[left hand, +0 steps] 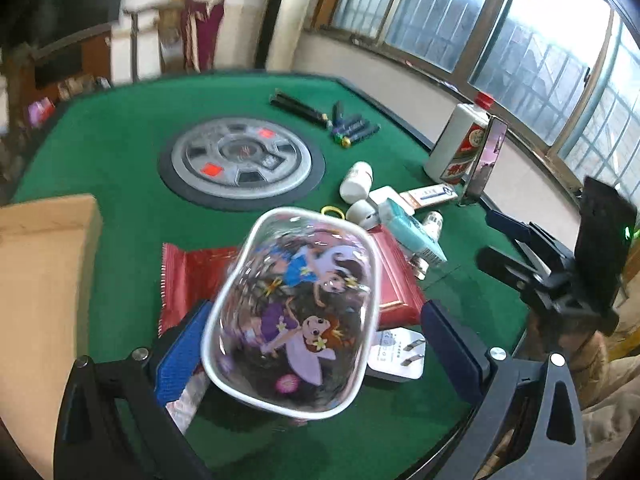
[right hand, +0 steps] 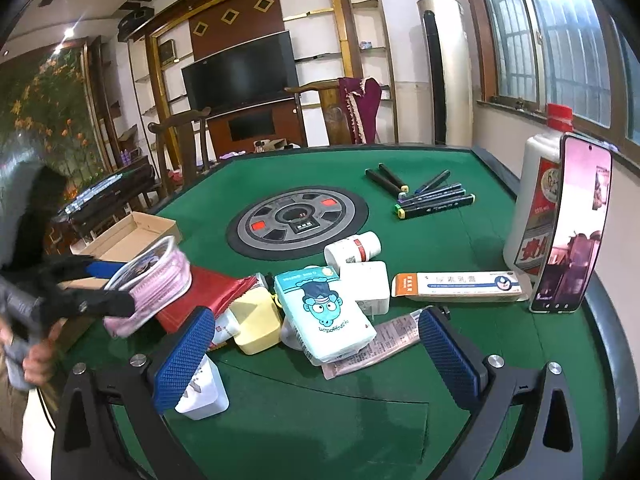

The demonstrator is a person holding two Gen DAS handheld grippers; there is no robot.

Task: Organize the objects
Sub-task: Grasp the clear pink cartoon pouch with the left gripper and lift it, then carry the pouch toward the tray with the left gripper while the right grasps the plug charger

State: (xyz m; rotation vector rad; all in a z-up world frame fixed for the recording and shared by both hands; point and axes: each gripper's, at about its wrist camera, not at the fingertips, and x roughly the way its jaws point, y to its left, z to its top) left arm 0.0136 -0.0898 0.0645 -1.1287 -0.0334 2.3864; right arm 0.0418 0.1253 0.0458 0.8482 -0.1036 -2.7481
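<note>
A clear zip pouch (left hand: 292, 312) printed with cartoon girls stands blurred between my left gripper's (left hand: 316, 350) blue pads. It touches the left pad, and a gap shows before the right pad, so the gripper is open. From the right wrist view the pouch (right hand: 156, 280) is seen edge-on with pink sides, over a red foil packet (right hand: 204, 292), and the left gripper (right hand: 126, 286) straddles it. My right gripper (right hand: 320, 354) is open and holds nothing, just in front of a pale blue tissue pack (right hand: 328, 312).
An open cardboard box (right hand: 132, 232) sits at the table's left edge. Around the pile lie a white plug (right hand: 200, 392), a yellow box (right hand: 256, 324), a white bottle (right hand: 352, 250), an ointment carton (right hand: 456, 286) and markers (right hand: 432, 196). A liquor bottle (right hand: 532, 200) props up a phone (right hand: 572, 224).
</note>
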